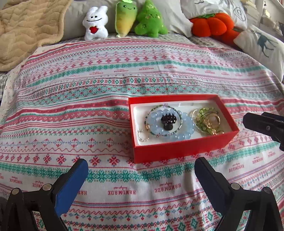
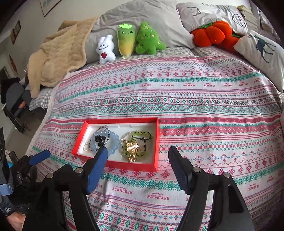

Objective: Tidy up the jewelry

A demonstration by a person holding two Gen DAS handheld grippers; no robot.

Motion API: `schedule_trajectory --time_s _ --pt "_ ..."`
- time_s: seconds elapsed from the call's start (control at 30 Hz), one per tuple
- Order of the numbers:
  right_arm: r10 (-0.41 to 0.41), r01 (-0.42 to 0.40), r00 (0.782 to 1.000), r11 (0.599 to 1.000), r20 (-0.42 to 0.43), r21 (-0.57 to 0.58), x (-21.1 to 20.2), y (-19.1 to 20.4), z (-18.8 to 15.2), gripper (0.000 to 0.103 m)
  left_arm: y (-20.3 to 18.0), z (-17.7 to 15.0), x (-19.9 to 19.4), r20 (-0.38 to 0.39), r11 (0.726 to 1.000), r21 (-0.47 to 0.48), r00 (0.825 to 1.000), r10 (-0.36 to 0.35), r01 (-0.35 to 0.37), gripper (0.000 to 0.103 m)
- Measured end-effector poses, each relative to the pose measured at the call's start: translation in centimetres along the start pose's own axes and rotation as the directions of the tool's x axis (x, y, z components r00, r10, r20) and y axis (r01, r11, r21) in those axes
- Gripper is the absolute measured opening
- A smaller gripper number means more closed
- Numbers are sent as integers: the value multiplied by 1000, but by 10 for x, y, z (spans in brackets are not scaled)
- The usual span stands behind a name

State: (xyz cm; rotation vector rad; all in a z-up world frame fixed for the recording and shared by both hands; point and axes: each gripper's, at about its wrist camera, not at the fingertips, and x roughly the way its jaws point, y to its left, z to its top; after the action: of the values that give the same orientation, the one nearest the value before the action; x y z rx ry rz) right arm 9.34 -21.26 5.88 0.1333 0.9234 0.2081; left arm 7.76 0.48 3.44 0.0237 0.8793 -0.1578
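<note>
Patterned bedspread (image 1: 106, 99) under red jewelry box (image 1: 181, 151)

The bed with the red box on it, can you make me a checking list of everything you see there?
Surface: patterned bedspread, lightly wrinkled.
Job's things: open red box holding a pale blue bead bracelet, a black hair claw lying on it, a thin beaded bracelet, a small silver ring, a green bead bracelet and gold pieces in a tangle.
Clutter: white plush, green-yellow plush, green tree plush, orange pumpkin plush, beige blanket, pillows.
Grippers: left gripper open, empty; right gripper open, empty, near the box.
Cables: nothing seen.
Surroundings: wall pictures, dark chair.
</note>
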Motion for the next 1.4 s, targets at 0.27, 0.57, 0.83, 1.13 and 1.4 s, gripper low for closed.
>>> schedule_trajectory --time_s 0.27,0.57,0.83,1.13,1.4 --pt "-114 112 992 992 -50 -52 -17 1 -33 98 3 -25 -11 -77 998 -38 996 48 -51 102" --pt "-210 210 968 977 -134 -14 -24 -1 -71 103 -1 -42 -23 -114 990 -47 986 125 -131 102" --pt "-233 227 963 972 -137 -62 -25 12 -82 103 -12 -51 -27 -115 991 -20 985 132 -136 102" --pt "-233 233 962 972 -142 -21 -20 7 -77 103 -12 -52 -23 -123 990 -23 983 134 -138 102" --pt "-226 225 963 974 -145 -25 -18 11 -77 103 -9 -53 -20 -130 990 -25 982 136 -140 102"
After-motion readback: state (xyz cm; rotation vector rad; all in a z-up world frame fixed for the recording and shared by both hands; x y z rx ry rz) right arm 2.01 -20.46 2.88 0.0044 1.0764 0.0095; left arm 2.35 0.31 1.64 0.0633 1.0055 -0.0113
